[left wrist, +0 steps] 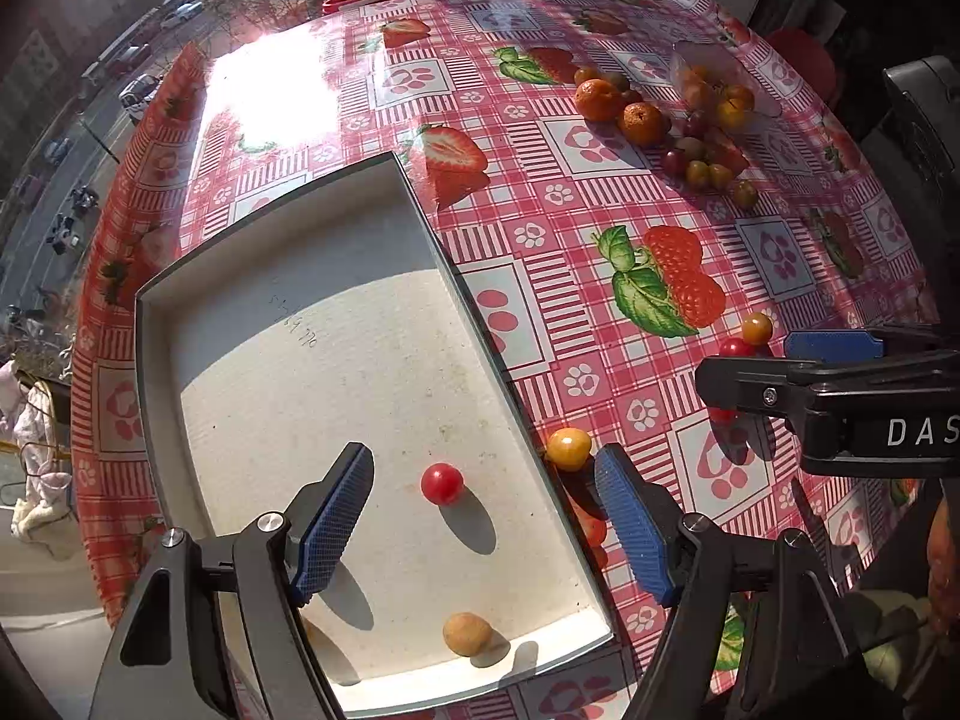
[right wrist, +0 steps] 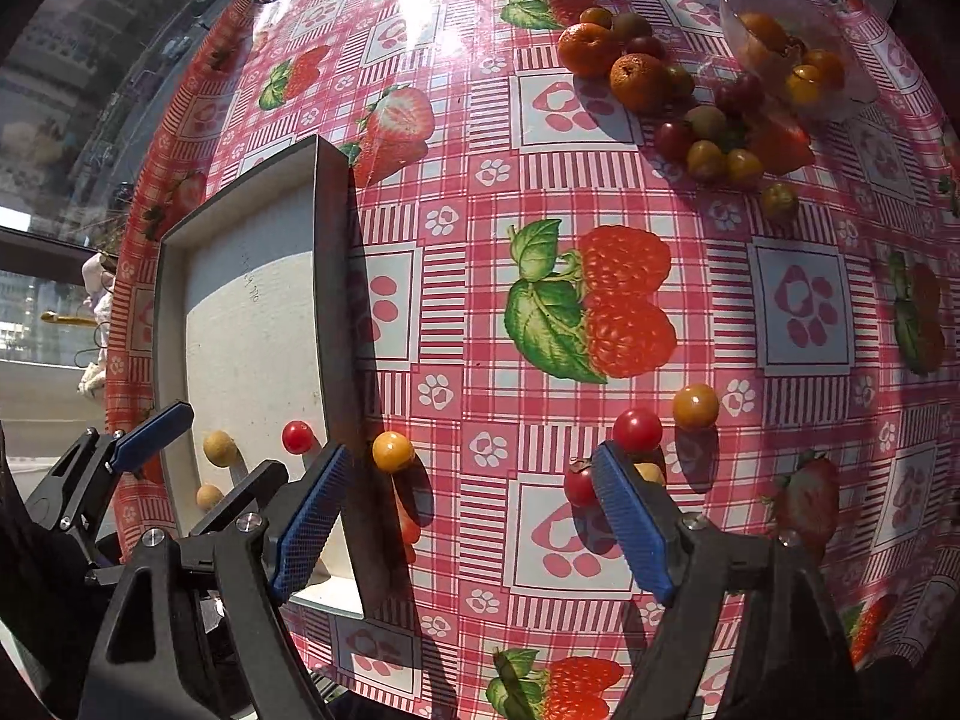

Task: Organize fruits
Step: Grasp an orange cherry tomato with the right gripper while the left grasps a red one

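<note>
A shallow grey rectangular tray with a white floor (left wrist: 150, 372) lies on the left of a round table under a red-checked plastic cloth printed with strawberries and paw prints (left wrist: 600, 228). In the tray I count three fruits: one red cherry tomato (left wrist: 441, 483) near its right wall, one tan oval fruit (left wrist: 467, 633) at the near edge, and a second tan fruit (right wrist: 209, 495) at the near left, seen in the right wrist view.

The left gripper (left wrist: 483, 534) hangs above the near end of the tray, its two blue pads wide apart and holding nothing; the red tomato sits below the gap.

Just outside the tray's right wall rests one yellow-orange cherry tomato (left wrist: 569, 449). Further right lies a loose group of three: two red tomatoes (right wrist: 637, 429) (right wrist: 579, 486) and one orange-yellow tomato (right wrist: 695, 406).

The right gripper (right wrist: 471, 519) stands wide open and empty over the cloth between tray and group, its right pad touching or just in front of the nearer red tomato; I cannot tell which.

At the far right sits the main pile: two mandarins (right wrist: 588, 49) (right wrist: 639, 83), roughly a dozen small red, yellow and greenish tomatoes (right wrist: 707, 159), and a clear plastic punnet on its side (right wrist: 852, 84) holding about three yellow fruits.
</note>
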Demonstrator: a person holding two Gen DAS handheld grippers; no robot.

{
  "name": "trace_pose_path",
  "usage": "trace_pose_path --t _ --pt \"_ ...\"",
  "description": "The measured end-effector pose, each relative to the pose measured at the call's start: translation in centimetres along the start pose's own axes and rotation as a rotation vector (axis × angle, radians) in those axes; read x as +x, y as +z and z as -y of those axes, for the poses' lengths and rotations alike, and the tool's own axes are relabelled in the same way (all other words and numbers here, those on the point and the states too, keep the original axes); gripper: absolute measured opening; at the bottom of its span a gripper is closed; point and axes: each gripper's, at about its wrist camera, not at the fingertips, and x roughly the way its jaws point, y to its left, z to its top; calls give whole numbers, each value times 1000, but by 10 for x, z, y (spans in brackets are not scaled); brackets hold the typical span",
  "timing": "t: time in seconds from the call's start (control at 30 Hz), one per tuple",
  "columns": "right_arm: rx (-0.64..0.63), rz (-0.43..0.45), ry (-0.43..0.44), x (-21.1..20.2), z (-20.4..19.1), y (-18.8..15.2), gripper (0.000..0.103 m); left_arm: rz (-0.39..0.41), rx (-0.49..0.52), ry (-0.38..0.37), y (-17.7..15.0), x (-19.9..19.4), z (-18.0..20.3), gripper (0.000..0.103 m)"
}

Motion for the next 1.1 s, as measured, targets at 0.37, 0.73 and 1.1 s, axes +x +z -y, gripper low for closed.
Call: trace_pose_path --t 0.37,0.73,1.1 --pt "198 5 -61 -6 99 -13 84 -62 143 -64 13 32 72 77" --pt "203 -15 3 18 104 6 56 -101 155 -91 14 57 95 77" --pt "169 -15 65 24 97 17 30 -119 129 -84 27 71 108 77"
